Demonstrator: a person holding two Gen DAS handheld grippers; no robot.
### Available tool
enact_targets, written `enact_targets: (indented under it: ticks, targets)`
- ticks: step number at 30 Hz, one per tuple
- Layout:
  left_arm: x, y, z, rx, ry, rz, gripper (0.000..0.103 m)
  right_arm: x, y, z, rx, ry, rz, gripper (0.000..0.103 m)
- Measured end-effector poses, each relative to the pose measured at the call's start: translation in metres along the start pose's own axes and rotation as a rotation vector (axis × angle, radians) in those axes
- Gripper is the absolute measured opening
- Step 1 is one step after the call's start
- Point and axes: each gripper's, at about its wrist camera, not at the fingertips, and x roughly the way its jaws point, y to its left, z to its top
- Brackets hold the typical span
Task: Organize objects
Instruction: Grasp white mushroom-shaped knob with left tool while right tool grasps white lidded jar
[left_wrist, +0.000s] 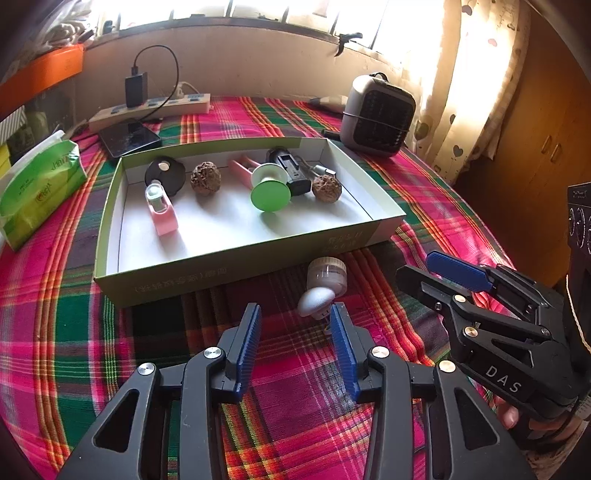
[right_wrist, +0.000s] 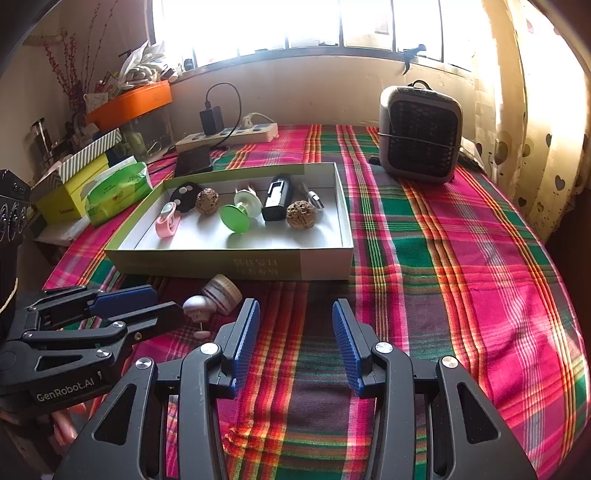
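Observation:
A shallow white box with green sides (left_wrist: 236, 258) (right_wrist: 325, 266) lies on the plaid cloth. In it lie two walnuts (left_wrist: 205, 177) (left_wrist: 326, 188), a green suction disc (left_wrist: 266, 195), a pink tape holder (left_wrist: 161, 210), a black round fob (left_wrist: 165, 173) and a black charger (left_wrist: 291, 170). A white mushroom-shaped light (left_wrist: 316, 301) (right_wrist: 197, 307) and a small beige-capped jar (left_wrist: 327, 275) (right_wrist: 222, 293) lie on the cloth just in front of the box. My left gripper (left_wrist: 295, 325) (right_wrist: 166, 299) is open, the mushroom light just ahead of its right finger. My right gripper (right_wrist: 295, 321) (left_wrist: 421, 266) is open and empty over bare cloth.
A grey heater (right_wrist: 421, 133) stands at the back right. A power strip with charger (right_wrist: 229, 134), a dark phone (right_wrist: 194, 160), a green tissue pack (right_wrist: 118, 192) and stacked boxes (right_wrist: 74, 181) line the back left. A curtain (right_wrist: 535, 129) hangs at right.

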Motion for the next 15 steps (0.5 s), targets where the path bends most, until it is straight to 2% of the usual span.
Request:
enact_targets:
  ticks: [15]
  targets:
    - [0.020,-0.009,0.005,0.021,0.031,0.035,0.038,0.001,-0.007,-0.003,0.015,0.005,0.012,0.043]
